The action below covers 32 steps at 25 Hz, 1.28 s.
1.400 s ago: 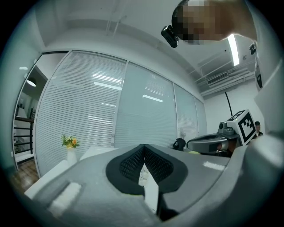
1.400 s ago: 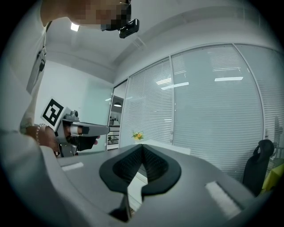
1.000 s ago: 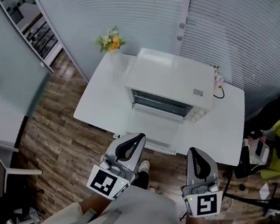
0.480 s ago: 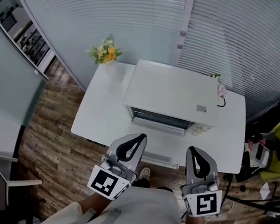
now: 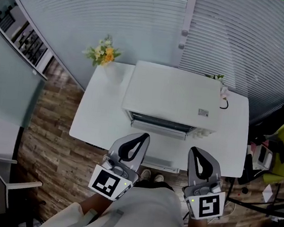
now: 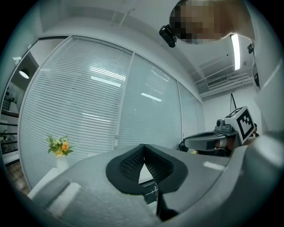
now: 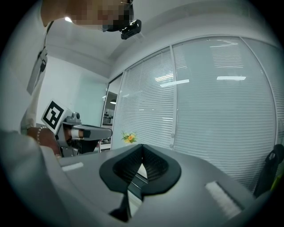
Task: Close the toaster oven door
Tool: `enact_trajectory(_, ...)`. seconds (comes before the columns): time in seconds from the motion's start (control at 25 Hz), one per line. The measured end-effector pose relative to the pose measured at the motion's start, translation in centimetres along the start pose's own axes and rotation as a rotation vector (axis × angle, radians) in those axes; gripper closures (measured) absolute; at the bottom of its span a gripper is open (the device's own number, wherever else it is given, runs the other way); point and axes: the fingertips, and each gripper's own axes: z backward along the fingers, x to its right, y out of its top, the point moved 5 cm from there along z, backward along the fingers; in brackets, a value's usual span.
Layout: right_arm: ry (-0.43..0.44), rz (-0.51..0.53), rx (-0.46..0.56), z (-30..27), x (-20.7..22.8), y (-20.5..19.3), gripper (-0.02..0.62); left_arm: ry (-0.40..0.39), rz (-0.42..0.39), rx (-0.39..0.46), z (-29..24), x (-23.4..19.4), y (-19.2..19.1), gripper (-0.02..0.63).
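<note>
Left gripper and right gripper — both clenched, empty — hover off the table front edge; toaster oven label unreadable.

The person wears a pale grey top. The left gripper and the right gripper look the same: each has a smooth grey shell with a rounded nose, and a black ribbed lining around a drop-shaped hole. At the back of each one sits a white cube with black square markers, and a small green light beside it.
</note>
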Motion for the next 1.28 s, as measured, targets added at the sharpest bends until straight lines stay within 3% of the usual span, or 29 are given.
enact_trajectory(0.6, 0.014, 0.021, 0.005, 2.1, 1.5, 0.5, 0.591, 0.011, -0.009, 0.012, 0.0, 2.1, 0.9, 0.606)
enact_trajectory(1.28, 0.02, 0.029, 0.017, 3.0, 1.6, 0.2, 0.592, 0.035, 0.022, -0.062, 0.9, 2.7, -2.5, 0.606)
